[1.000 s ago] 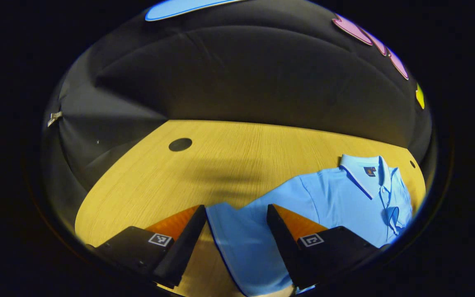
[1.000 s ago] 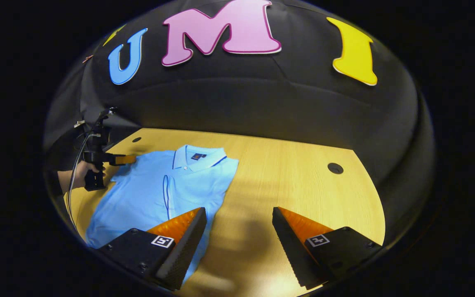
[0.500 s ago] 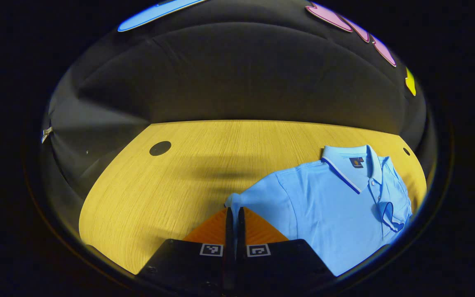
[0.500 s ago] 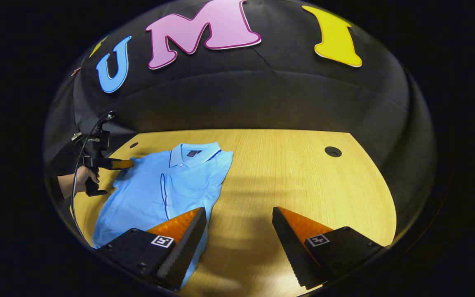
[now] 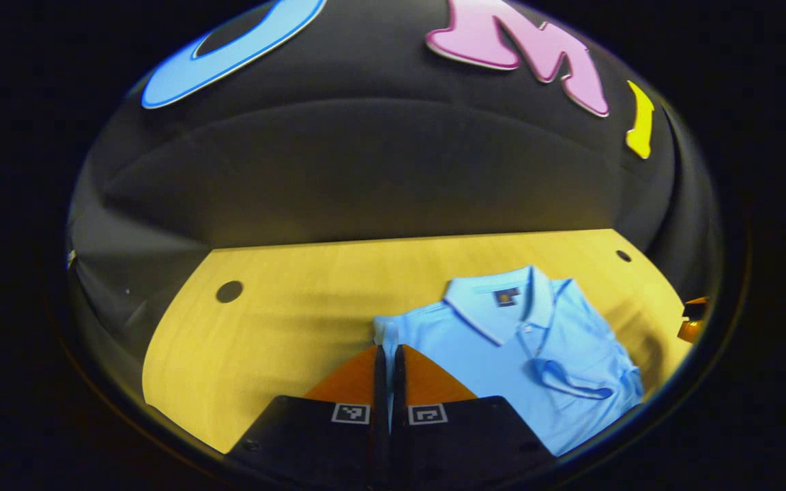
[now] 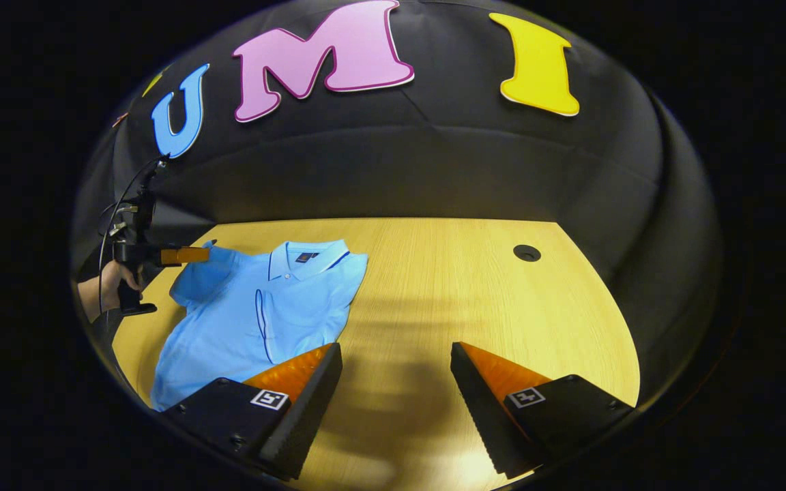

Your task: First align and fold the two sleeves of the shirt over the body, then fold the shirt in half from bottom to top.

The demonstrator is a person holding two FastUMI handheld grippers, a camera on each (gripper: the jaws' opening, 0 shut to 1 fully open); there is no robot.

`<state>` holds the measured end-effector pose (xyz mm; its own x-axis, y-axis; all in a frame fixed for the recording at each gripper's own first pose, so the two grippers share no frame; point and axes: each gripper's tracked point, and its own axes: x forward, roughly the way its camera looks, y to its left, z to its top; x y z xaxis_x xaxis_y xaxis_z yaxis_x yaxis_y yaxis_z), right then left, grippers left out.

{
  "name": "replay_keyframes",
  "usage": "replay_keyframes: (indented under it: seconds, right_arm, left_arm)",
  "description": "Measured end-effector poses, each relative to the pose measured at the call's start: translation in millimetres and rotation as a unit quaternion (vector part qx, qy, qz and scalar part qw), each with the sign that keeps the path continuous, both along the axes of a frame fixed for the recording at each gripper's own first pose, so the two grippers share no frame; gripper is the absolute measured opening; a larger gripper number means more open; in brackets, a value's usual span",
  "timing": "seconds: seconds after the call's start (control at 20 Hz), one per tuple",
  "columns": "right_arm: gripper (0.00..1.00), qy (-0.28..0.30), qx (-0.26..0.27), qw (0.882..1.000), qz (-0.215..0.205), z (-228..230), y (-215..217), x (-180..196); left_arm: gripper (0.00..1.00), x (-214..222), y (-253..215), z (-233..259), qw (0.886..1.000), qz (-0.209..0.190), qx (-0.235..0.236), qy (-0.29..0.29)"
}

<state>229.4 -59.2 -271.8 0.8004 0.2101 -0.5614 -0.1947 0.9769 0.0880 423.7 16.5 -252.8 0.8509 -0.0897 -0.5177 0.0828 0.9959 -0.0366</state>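
Your left gripper [image 5: 387,354] pinches the polo shirt's [image 6: 256,307] sleeve [image 6: 198,273], fold underway; right gripper [image 6: 396,382] open; bottom fold remains.

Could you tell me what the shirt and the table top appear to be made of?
Shirt: soft, matte knit fabric, likely cotton piqué, since it drapes and creases. Table: light wood or wood-look laminate, smooth with faint sheen, showing fine straight grain lines.

In the left gripper view, the left gripper [image 5: 387,354] is covering the tip of the shirt's [image 5: 502,354] sleeve at lower centre, and the shirt's hem is running off the lower right edge. The other gripper [image 5: 692,320] is showing only as a sliver at the right edge. In the right gripper view, the person's hand [image 6: 103,283] is being cut off at the left edge, and 1 finger [image 6: 297,399] is hiding the shirt's lower corner.
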Motion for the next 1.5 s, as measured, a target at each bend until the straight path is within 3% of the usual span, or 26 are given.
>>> replay_keyframes:
  seconds: [0.25,0.4,0.5,0.55,0.6,0.75,1.05,1.25,1.45,1.5]
  right_arm:
    - [1.0,-0.001,0.003,1.0,-0.006,13.8,3.7,-17.1]
    - [1.0,0.002,0.01,1.0,-0.003,19.8,13.7,-32.7]
    - [1.0,0.008,0.013,1.0,0.001,20.9,21.5,-47.0]
    - [0.95,0.012,0.015,1.0,0.004,21.4,26.9,-56.0]
    - [1.0,0.017,0.018,1.0,0.009,21.7,32.6,-65.7]
    - [1.0,0.031,0.022,0.999,0.022,17.8,49.6,-98.3]
    - [1.0,0.086,0.021,0.995,0.039,-2.3,78.5,-169.4]
    - [1.0,0.103,0.031,0.994,0.037,-5.8,102.8,-206.7]
    - [1.0,0.115,0.03,0.993,0.027,-17.5,118.9,-238.7]
    - [0.95,0.119,0.029,0.992,0.024,-21.0,122.1,-243.6]
  left_arm:
    - [0.11,-18.7,-90.0,8.2,0.996,-0.048,-0.072,0.006]
    - [0.63,-40.9,-123.2,10.0,0.992,-0.068,-0.108,0.017]
    - [0.97,-67.8,-119.6,16.8,0.992,-0.061,-0.106,0.015]
    - [0.98,-84.8,-112.2,21.3,0.994,-0.054,-0.094,0.011]
    - [0.98,-104.0,-102.0,25.8,0.996,-0.048,-0.075,0.004]
    - [0.98,-175.5,-71.3,39.1,0.999,-0.027,-0.027,-0.006]
    - [0.97,-311.1,-38.6,38.5,0.999,0.032,-0.032,0.008]
    - [0.97,-371.8,-27.7,10.7,0.999,0.029,-0.02,0.031]
    - [0.98,-400.4,-25.5,-16.7,0.998,0.011,-0.017,0.052]
    - [0.98,-403.0,-26.6,-21.2,0.998,0.002,-0.015,0.055]
